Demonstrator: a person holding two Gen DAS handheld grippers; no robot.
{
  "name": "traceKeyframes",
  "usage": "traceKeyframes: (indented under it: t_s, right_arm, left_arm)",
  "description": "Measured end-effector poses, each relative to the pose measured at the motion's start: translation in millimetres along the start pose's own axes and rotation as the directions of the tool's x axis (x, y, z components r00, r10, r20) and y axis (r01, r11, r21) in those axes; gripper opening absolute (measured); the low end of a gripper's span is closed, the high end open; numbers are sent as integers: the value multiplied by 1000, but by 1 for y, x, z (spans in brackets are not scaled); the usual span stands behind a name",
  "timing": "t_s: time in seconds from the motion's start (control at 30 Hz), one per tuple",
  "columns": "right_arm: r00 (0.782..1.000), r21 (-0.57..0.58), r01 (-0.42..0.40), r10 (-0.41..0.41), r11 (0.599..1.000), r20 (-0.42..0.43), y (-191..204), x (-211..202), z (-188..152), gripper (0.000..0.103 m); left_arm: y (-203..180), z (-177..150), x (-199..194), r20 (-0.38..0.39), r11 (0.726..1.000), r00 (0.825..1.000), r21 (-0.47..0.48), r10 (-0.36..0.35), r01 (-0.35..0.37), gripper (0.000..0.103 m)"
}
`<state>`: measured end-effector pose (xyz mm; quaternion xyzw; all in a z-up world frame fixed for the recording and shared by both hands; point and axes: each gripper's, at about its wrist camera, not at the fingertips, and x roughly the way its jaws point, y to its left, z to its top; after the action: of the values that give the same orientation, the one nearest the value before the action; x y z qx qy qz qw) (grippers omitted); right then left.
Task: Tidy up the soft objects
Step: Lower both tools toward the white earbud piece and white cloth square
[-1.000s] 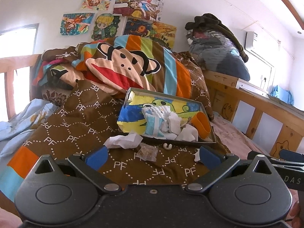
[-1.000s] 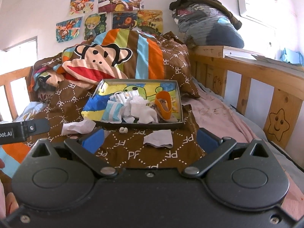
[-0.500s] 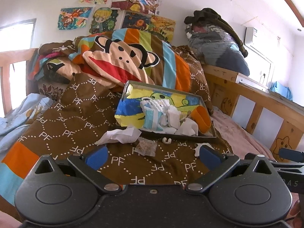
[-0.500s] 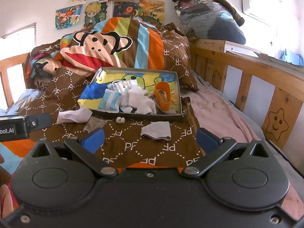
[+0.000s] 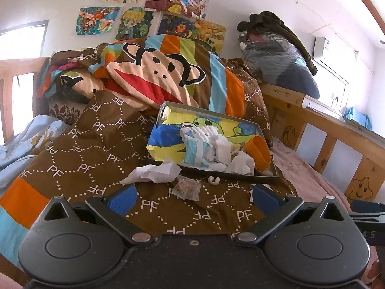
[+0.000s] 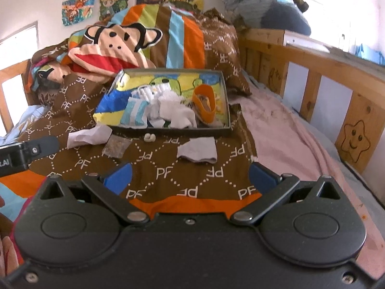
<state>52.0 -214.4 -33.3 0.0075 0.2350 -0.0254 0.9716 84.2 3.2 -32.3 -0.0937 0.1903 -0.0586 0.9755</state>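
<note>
A shallow grey box (image 5: 240, 175) (image 6: 223, 89) with a cartoon lining sits on the brown quilt and holds white socks (image 6: 178, 113), a blue-striped sock (image 5: 196, 153) and an orange cup (image 5: 261, 153) (image 6: 204, 106). Before it lie a crumpled white cloth (image 5: 154, 174) (image 6: 87, 137), a small clear packet (image 5: 187, 189) (image 6: 115, 148), a little white piece (image 5: 214, 180) and a grey-white sock (image 6: 198, 153). My left gripper (image 5: 193, 198) and right gripper (image 6: 190, 177) are both open and empty, short of these things.
A monkey-print duvet (image 5: 154, 72) is piled behind the box. A wooden bed rail (image 6: 336, 89) runs along the right, with bare pink sheet (image 6: 288, 132) beside it. A clothes heap (image 5: 276, 55) sits on the headboard shelf. The left gripper's side shows in the right view (image 6: 26, 151).
Both grippers have drawn back and risen a little, so the box and the loose cloths now sit further off. Nothing was taken hold of.
</note>
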Motion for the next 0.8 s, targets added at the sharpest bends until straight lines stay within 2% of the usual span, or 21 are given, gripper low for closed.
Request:
traceKeyframes:
  t_s: [0.3,0.6,0.7,0.8]
  right_arm:
    - [1000,8,-23,23,1000,-7,-10,32,18,103]
    - [996,-65,28,-23,998,82,-23,79,44,103]
    - [998,-77,49,-46,996,38,-28,109,42,103]
    - [999,-42,16,-18,999,-32,-36,132,38,103]
  left_arm:
    - [1,5,18,14,1000,1000,-6,-4,5,102]
    - [-5,17,60,52,1000,998,9,-30,29,102]
    - [-9,18,75,50,999,998,11,-37,37,102]
    - [-12,15,91,31,999,998,26,-49,48,102]
